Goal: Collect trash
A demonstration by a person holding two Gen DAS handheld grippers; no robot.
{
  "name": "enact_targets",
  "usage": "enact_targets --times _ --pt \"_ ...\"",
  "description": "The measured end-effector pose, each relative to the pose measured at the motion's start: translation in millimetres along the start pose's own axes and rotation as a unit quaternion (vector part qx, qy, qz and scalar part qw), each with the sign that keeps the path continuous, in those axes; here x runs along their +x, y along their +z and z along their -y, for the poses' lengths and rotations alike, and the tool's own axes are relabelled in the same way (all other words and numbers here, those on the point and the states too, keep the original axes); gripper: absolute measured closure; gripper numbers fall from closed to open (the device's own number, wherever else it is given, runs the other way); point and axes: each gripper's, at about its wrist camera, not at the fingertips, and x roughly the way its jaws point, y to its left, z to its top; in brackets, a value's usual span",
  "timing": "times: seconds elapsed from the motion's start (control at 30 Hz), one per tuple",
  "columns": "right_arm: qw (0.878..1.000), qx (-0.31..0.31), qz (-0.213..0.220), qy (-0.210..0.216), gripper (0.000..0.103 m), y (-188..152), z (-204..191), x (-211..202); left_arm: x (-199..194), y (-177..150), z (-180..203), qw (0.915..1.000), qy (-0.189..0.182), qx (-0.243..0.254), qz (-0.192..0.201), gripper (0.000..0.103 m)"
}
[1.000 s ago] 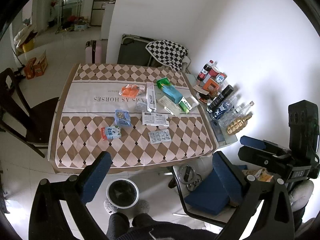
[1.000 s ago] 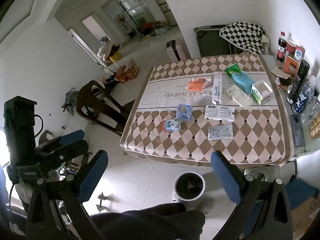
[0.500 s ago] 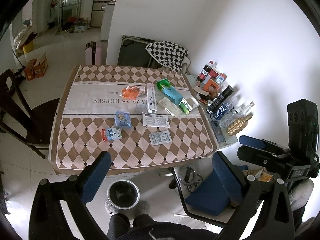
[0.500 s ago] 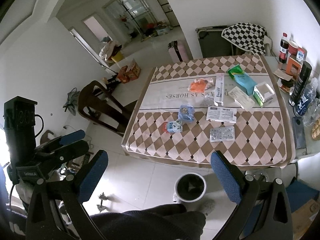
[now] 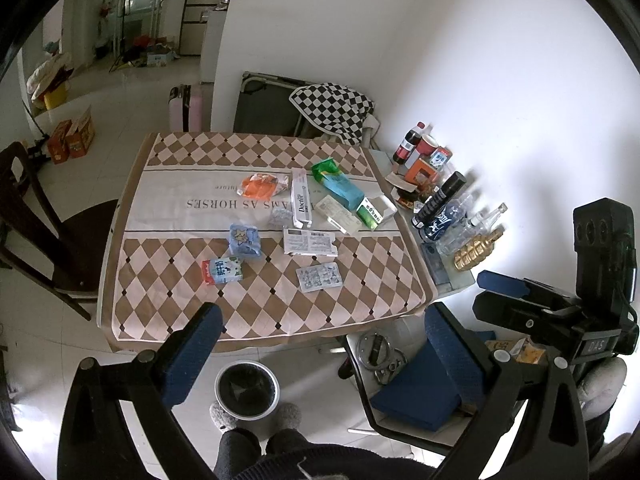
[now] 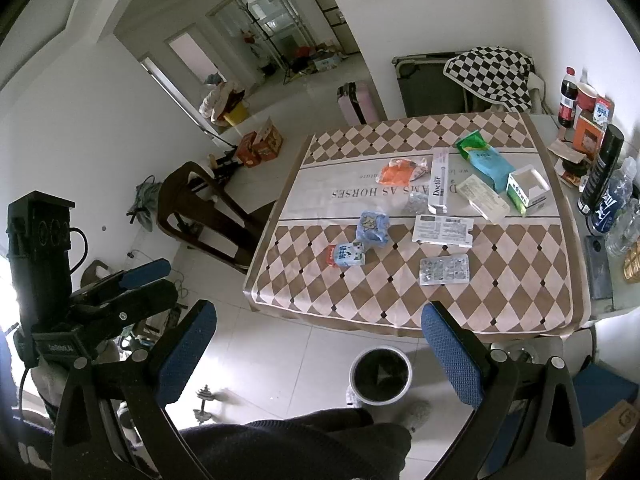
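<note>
— Blue-padded fingers on the left gripper (image 5: 316, 344): what state?
— Spread wide, holding nothing, above the tabletop (image 5: 168, 304) edge. The right gripper (image 6: 320, 344) is likewise released and empty.
— Where is the trash?
— Scattered on the tabletop: an orange wrapper (image 5: 260, 186), a pill sheet (image 5: 319, 277), a small milk carton (image 5: 221, 271). The bin (image 5: 247, 389) stands on the floor below the near edge.
</note>
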Motion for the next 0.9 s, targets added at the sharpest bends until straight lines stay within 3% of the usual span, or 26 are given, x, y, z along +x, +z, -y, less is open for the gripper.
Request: enact_targets --times 0.9 --pt "1.0 0.001 -0.002 0.001 0.0 6 -7 6 -1 -1 4 1.0 -0.001 0.002 0.0 0.0"
